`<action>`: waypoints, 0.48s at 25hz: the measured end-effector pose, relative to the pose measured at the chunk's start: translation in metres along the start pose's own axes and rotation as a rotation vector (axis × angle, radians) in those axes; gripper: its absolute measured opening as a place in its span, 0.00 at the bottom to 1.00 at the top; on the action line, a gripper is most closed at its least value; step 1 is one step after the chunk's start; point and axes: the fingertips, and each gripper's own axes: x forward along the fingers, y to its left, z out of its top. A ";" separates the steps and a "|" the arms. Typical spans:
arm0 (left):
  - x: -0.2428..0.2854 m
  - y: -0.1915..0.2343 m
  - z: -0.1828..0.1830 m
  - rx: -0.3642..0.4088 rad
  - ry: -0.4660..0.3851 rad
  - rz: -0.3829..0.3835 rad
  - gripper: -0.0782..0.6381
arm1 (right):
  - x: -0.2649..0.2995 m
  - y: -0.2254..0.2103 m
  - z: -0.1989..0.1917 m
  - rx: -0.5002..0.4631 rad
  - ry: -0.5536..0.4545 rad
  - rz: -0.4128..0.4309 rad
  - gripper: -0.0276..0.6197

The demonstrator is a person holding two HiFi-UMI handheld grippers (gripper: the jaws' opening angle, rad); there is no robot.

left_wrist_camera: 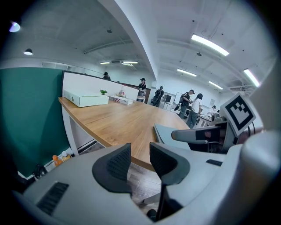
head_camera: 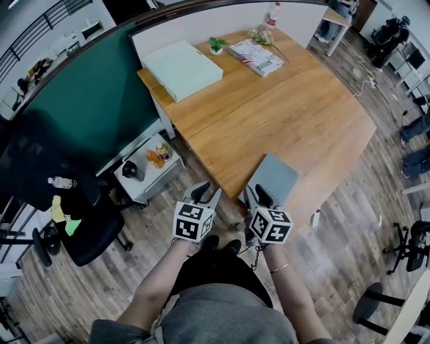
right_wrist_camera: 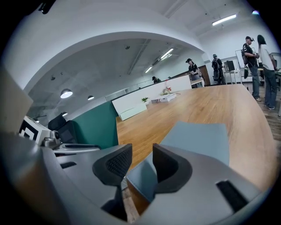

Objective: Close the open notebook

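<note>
A grey-blue notebook (head_camera: 274,178) lies flat with its cover down at the near edge of the wooden table (head_camera: 289,107). My right gripper (head_camera: 257,197) hovers at the notebook's near left corner with its jaws open. In the right gripper view that corner of the notebook (right_wrist_camera: 197,136) shows behind the gap of the gripper (right_wrist_camera: 142,156), and the pads do not press on it. My left gripper (head_camera: 207,195) is held just off the table's near edge, left of the notebook, open and empty. In the left gripper view the notebook (left_wrist_camera: 169,134) lies beyond the gripper (left_wrist_camera: 140,154), to its right.
At the far end of the table are a flat white box (head_camera: 181,67), a small plant (head_camera: 216,46), a stack of magazines (head_camera: 255,56) and a bottle (head_camera: 272,15). A green partition (head_camera: 94,101), a small cabinet (head_camera: 148,171) and a black chair (head_camera: 87,228) stand at the left. People stand far off.
</note>
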 end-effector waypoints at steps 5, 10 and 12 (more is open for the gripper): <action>0.006 -0.010 0.008 0.037 -0.005 -0.033 0.30 | -0.018 -0.003 0.013 0.007 -0.060 -0.022 0.20; 0.012 -0.026 0.016 0.068 -0.014 -0.068 0.29 | -0.041 -0.009 0.025 0.021 -0.122 -0.057 0.13; 0.014 -0.033 0.019 0.081 -0.019 -0.084 0.28 | -0.050 -0.013 0.029 0.022 -0.144 -0.073 0.13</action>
